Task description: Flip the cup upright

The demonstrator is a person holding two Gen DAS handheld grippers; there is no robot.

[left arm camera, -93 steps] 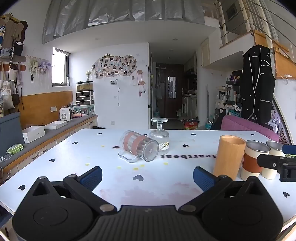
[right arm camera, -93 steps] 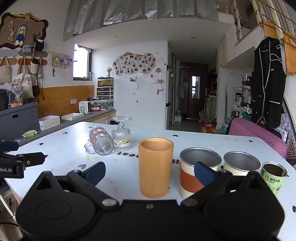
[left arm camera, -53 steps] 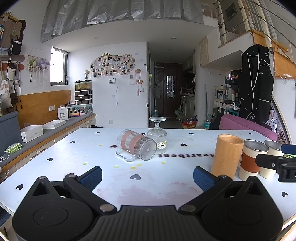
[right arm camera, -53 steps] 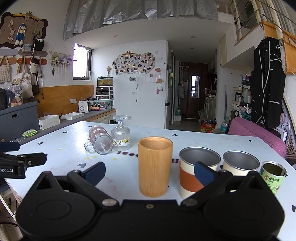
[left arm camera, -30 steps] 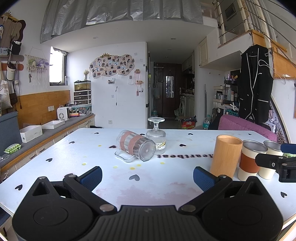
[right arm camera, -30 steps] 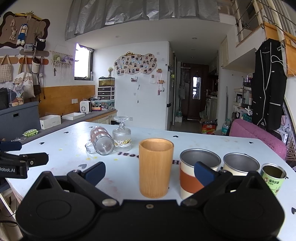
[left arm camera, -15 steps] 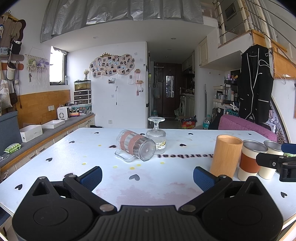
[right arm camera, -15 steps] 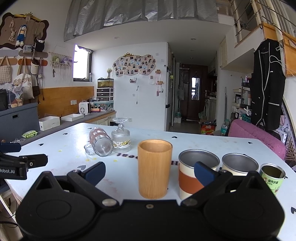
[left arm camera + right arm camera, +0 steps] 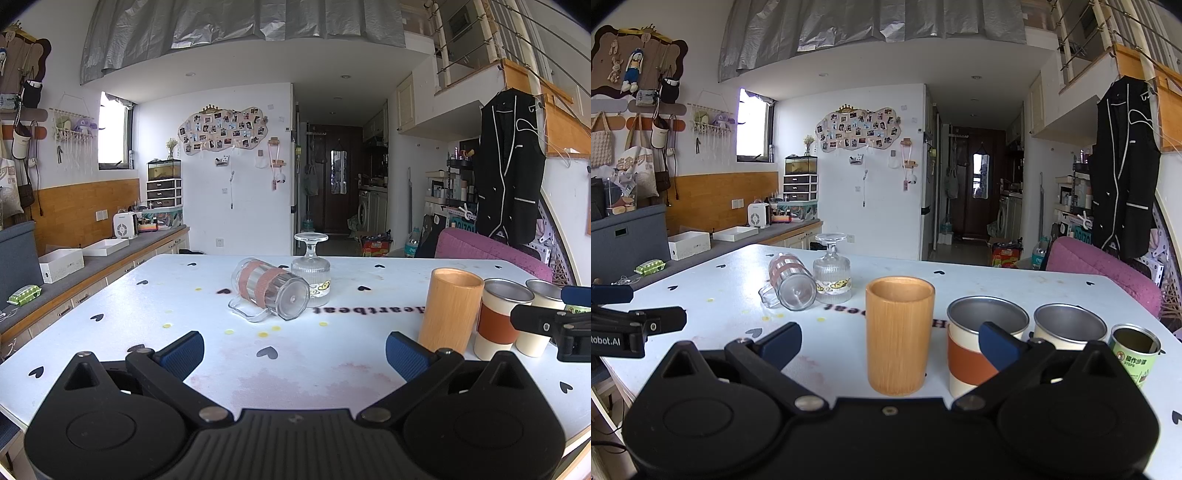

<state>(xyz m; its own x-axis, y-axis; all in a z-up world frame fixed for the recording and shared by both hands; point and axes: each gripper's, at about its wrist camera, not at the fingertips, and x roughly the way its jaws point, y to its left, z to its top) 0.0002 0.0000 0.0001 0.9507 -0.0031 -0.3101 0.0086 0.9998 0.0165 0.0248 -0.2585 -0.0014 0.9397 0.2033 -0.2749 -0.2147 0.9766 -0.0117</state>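
A clear glass mug with pink bands and a handle (image 9: 269, 292) is seen lying on its side on the white heart-printed table (image 9: 110, 306), touching an inverted ribbed stemmed glass (image 9: 311, 269). To the right, an empty wooden cup (image 9: 899, 334), two empty metal-lined cups (image 9: 982, 350) and a green tin (image 9: 1134, 350) are stood upright. The left tool (image 9: 294, 350) and right tool (image 9: 889, 341) are held wide, gripping nothing.

both low, facing forward, sharing table (image 9: 295, 369)

Clear glossy glass mug (image 9: 271, 291) banded in matt pinkish tape, perhaps cloth. Ribbed clear glass goblet (image 9: 311, 271). Matt grained wooden tumbler (image 9: 899, 334). Dull brushed metal cups (image 9: 988, 319). Smooth white table (image 9: 110, 314), faintly stained. Matt black plastic grippers (image 9: 293, 352), blue pads (image 9: 183, 349).
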